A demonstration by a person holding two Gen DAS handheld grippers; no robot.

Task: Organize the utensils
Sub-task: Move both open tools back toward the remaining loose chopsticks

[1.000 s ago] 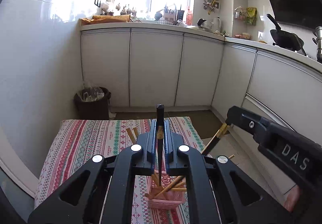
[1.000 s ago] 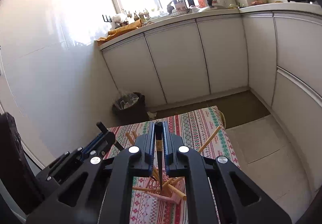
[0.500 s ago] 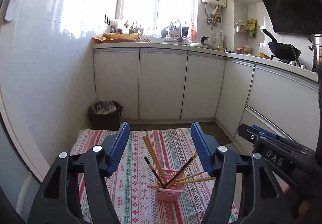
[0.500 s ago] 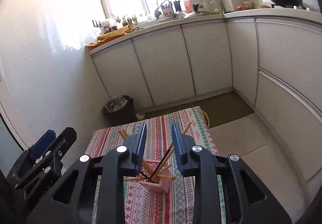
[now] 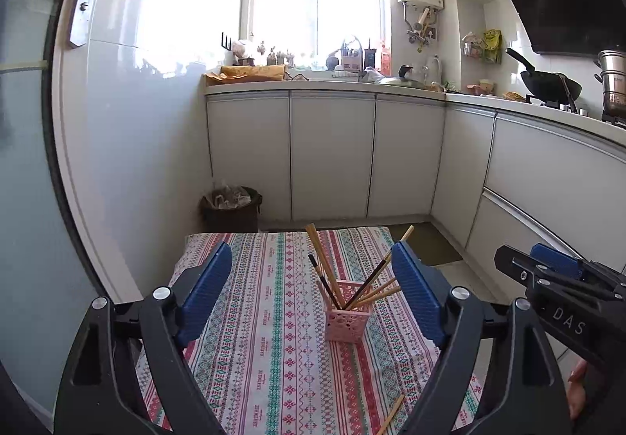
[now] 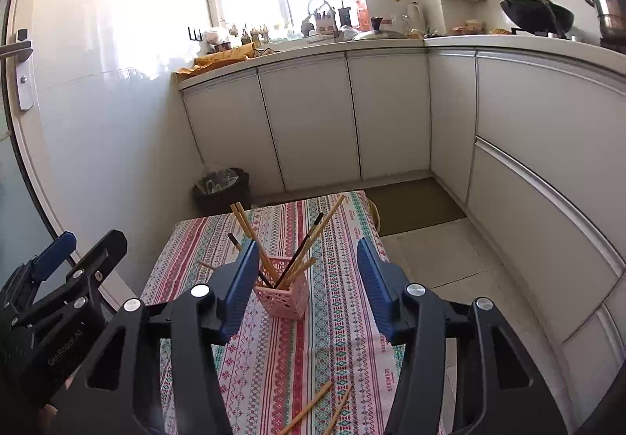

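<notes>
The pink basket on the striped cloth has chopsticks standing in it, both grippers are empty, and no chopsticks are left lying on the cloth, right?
Not quite. The pink basket does hold chopsticks, and both the left gripper and right gripper, jaws opening, are empty. But loose chopsticks still lie on the striped cloth at its near end, as the right wrist view shows.

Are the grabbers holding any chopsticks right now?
No. Both the left gripper and right gripper hold nothing; their jaws are opening, empty.
</notes>
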